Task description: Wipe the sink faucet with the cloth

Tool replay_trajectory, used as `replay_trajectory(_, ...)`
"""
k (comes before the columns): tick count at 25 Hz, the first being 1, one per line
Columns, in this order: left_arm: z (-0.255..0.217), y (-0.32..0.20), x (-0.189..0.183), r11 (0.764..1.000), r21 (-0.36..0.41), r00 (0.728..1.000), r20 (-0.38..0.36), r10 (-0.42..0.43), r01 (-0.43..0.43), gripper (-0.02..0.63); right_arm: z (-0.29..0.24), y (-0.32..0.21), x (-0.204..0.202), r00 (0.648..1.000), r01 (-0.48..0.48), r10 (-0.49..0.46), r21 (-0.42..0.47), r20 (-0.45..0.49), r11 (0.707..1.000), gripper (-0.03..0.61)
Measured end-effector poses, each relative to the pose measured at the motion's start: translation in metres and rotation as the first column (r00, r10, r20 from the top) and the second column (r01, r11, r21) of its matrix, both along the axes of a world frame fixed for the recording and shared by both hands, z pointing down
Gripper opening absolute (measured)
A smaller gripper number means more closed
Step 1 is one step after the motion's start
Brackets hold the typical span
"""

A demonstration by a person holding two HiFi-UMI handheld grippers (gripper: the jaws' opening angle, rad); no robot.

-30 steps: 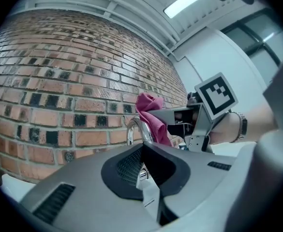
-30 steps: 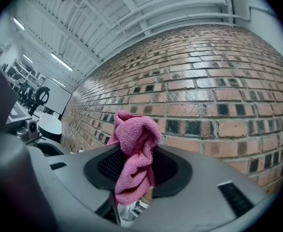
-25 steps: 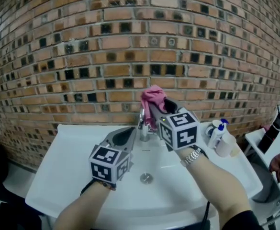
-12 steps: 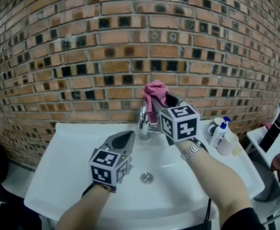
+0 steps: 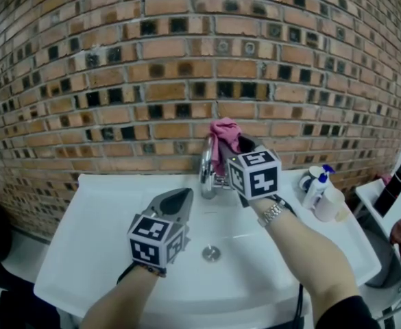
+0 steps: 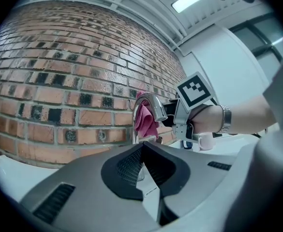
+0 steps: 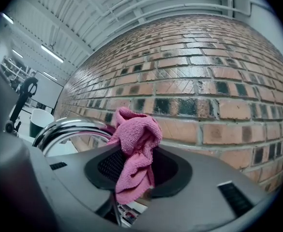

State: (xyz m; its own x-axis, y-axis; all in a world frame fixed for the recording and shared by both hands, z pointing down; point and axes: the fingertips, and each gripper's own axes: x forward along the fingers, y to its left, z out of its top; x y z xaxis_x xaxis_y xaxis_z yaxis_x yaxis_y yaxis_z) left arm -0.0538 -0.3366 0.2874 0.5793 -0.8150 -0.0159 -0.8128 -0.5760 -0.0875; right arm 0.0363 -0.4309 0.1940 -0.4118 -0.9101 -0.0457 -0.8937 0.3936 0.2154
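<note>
Cloth (image 7: 135, 141) — pink, in R hand-held gripper (image 7: 137, 174), by faucet (image 5: 205, 171).

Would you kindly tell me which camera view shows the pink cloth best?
The right gripper view: the pink cloth fills the centre, pinched between the right gripper's jaws, its weave visible. The head view shows it small, beside the faucet. The left gripper view shows only a small patch by the faucet.

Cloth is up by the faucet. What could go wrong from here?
1. The cloth is only bunched in the right gripper's jaws, with a loose end hanging down. It could slip out against the faucet, or the bare jaws might scrape the metal.
2. The bottle and cup stand close on that gripper's right, so a wide wiping sweep may knock them over.
</note>
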Motion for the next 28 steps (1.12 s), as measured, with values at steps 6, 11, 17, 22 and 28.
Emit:
replay_trajectory(6, 0.003, 0.0, 0.0, 1.0, -0.001, 1.0, 0.013, 0.002, -0.002, 0.006, 0.013, -0.008, 0.0, 1.0, -0.019, 0.018, -0.02, -0.025, 1.0, 0.146)
replay_trajectory(11, 0.004, -0.001, -0.001, 1.0, -0.005, 1.0, 0.015, -0.001, 0.001, 0.005, 0.025, -0.014, 0.001, 0.999, -0.035, 0.033, -0.046, -0.043, 0.998, 0.146)
replay_trajectory(17, 0.004, -0.001, -0.003, 1.0, -0.006, 1.0, 0.018, 0.0, 0.0, 0.006, 0.036, -0.017, 0.0, 0.996, -0.061, 0.056, -0.065, -0.065, 0.996, 0.142)
replay_trajectory(22, 0.005, -0.001, -0.003, 1.0, -0.008, 1.0, 0.022, 0.001, -0.001, 0.006, 0.046, -0.018, -0.002, 0.995, -0.062, 0.055, -0.082, -0.084, 0.995, 0.138)
replay_trajectory(28, 0.006, -0.001, -0.003, 1.0, -0.009, 1.0, 0.026, 0.001, 0.0, 0.006, 0.057, -0.016, -0.004, 0.993, -0.064, 0.054, -0.099, -0.102, 0.993, 0.135)
